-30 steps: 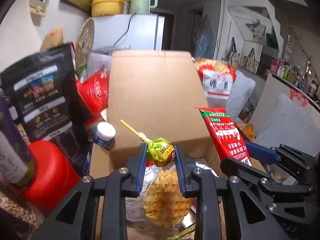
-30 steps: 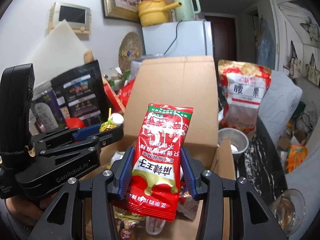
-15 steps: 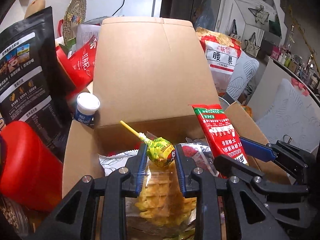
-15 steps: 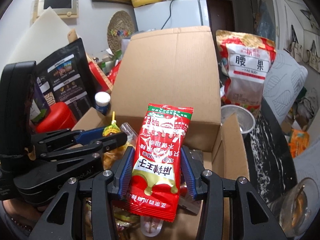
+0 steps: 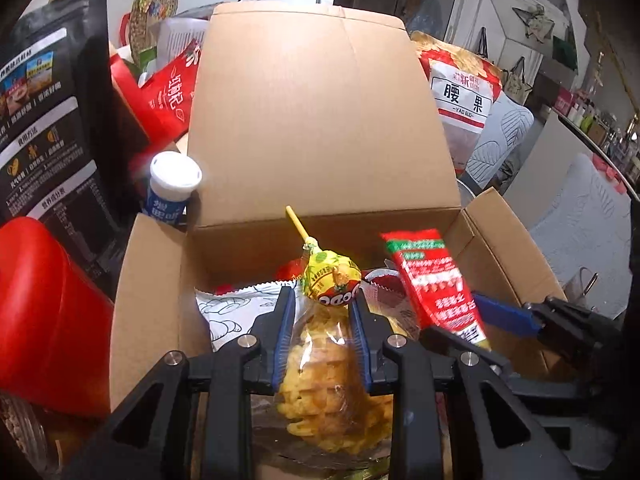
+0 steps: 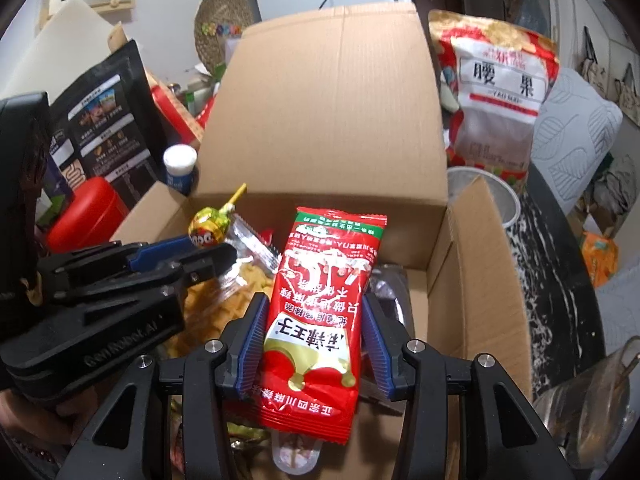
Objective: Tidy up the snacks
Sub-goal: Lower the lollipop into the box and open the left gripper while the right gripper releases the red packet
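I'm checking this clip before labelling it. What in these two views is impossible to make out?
- Cardboard box floor: both views, covered by snack bags and both tools.
- Red packet bottom edge: left view, behind the right tool's body.
- Clear cup contents: right view, under the red packet.
- Lollipop contact with the left tool: right view, hidden sideways-on.
- Shelf bottles: left view, too small.
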The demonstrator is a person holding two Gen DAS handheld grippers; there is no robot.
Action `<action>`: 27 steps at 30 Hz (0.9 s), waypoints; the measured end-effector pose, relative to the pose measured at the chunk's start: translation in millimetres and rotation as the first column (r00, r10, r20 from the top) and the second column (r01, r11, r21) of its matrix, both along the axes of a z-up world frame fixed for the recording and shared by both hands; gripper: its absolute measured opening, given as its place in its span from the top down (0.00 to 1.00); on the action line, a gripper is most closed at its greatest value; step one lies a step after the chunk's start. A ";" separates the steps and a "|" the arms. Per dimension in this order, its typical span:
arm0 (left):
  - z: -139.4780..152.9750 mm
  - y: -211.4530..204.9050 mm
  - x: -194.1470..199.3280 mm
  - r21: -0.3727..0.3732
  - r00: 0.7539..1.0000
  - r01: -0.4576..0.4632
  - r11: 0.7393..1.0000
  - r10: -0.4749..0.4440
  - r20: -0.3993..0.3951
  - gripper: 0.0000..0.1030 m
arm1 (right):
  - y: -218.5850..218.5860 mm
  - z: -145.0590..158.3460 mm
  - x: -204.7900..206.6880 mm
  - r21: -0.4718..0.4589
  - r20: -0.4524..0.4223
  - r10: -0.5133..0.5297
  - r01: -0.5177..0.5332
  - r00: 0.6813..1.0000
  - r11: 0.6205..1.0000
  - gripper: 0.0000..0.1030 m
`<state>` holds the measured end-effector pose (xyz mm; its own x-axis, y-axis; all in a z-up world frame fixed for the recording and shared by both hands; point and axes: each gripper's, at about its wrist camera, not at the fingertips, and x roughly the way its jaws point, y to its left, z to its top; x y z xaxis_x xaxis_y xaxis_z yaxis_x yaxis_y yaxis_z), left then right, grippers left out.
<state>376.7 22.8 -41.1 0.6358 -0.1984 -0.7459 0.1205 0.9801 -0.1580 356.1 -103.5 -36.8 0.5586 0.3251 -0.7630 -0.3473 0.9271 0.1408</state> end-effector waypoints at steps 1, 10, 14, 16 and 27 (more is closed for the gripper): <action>-0.1 -0.1 -0.3 0.003 1.000 0.000 1.000 0.000 0.001 0.74 | 1.0 -0.4 -0.2 -0.006 -0.001 0.002 -0.002 1.000 1.000 0.55; 1.1 -1.8 -1.5 0.076 0.999 -0.043 0.996 0.043 0.003 0.54 | -1.0 4.4 -3.1 -0.039 0.019 -0.023 0.024 1.000 0.999 0.50; 2.7 -2.9 -0.4 0.102 0.999 -0.047 0.994 0.048 -0.009 0.50 | -3.1 8.5 -7.7 -0.049 0.028 -0.027 0.028 0.999 0.998 0.44; 4.0 -5.0 0.4 0.136 0.998 -0.063 0.989 0.065 -0.010 0.38 | -4.9 10.7 -9.9 -0.058 0.034 -0.032 0.034 0.999 0.998 0.43; 23.7 -8.4 -16.3 0.178 0.996 -0.092 0.980 0.090 0.017 0.31 | -13.0 28.6 -21.5 -0.074 0.061 -0.068 0.072 0.996 0.995 0.40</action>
